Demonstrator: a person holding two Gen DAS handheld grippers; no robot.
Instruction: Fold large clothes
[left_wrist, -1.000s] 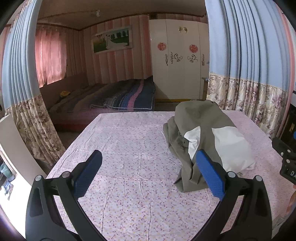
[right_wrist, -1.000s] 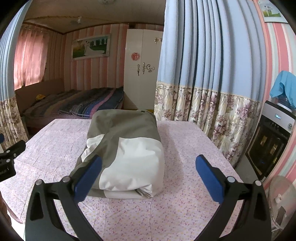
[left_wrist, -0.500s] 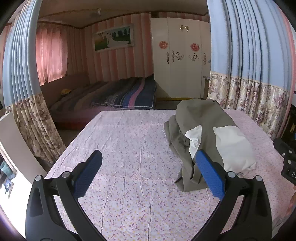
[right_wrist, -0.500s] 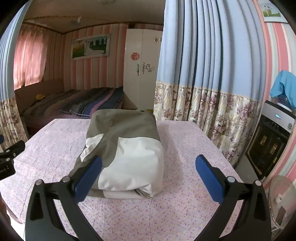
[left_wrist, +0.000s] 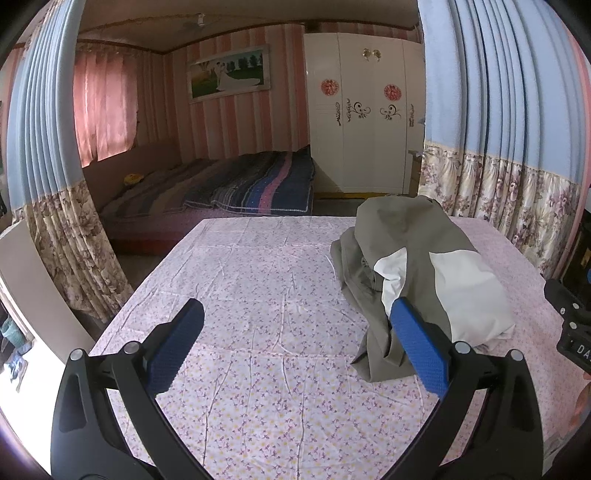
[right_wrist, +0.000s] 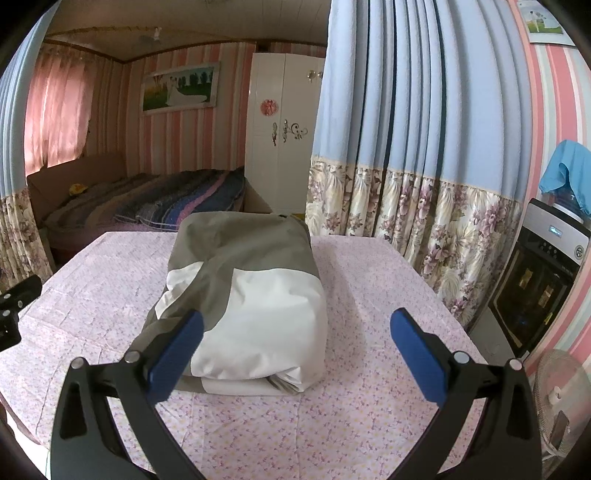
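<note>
A grey-green and white garment (right_wrist: 255, 295) lies folded into a thick bundle on a table with a pink flowered cloth (right_wrist: 369, 406). In the left wrist view the garment (left_wrist: 424, 266) sits at the right of the table, with a loose flap hanging toward the front. My left gripper (left_wrist: 295, 325) is open and empty above the bare cloth, left of the garment. My right gripper (right_wrist: 295, 332) is open and empty, held just in front of the bundle's near end. Neither touches the garment.
Blue and flowered curtains (right_wrist: 424, 166) hang close to the table's right and far side. A black appliance (right_wrist: 535, 288) and a fan (right_wrist: 561, 398) stand at the right. A bed (left_wrist: 221, 188) and white wardrobe (left_wrist: 362, 110) lie beyond. The table's left edge (left_wrist: 147, 280) drops off.
Both grippers have drifted slightly; the garment looks a little farther away in both views. Jaws stay open and the bundle has not moved.
</note>
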